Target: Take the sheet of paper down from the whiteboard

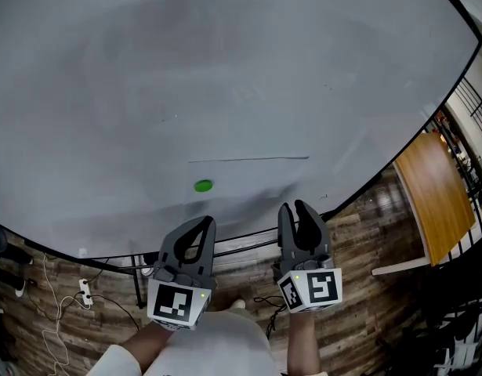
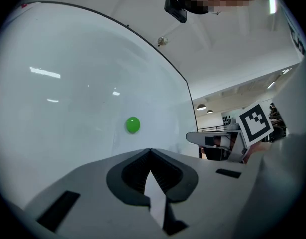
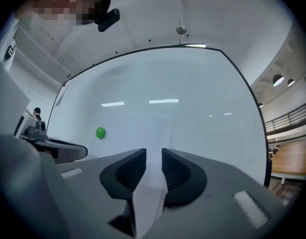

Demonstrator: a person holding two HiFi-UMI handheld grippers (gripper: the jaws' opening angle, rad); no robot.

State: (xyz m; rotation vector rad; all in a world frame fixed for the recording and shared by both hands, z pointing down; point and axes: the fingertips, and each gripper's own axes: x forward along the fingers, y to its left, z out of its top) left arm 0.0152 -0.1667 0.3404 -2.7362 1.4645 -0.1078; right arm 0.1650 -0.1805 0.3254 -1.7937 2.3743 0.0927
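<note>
The white sheet of paper [image 1: 248,180] lies against the large whiteboard [image 1: 225,69], and its top edge shows as a thin dark line. A green round magnet [image 1: 203,186] sits near its lower left. My left gripper [image 1: 206,222] is just below the magnet, level, and shut on a thin strip of the sheet. The left gripper view shows the magnet [image 2: 133,125] above the closed jaws [image 2: 150,151]. My right gripper [image 1: 294,208] stands open at the sheet's lower right. The paper [image 3: 139,137] passes through the gap in the right gripper [image 3: 153,151] without being pressed.
The whiteboard's dark lower frame and stand legs [image 1: 139,282] run just ahead of the grippers. Cables and a plug strip [image 1: 82,290] lie on the wood floor at the left. A wooden tabletop [image 1: 438,198] and a black railing stand at the right.
</note>
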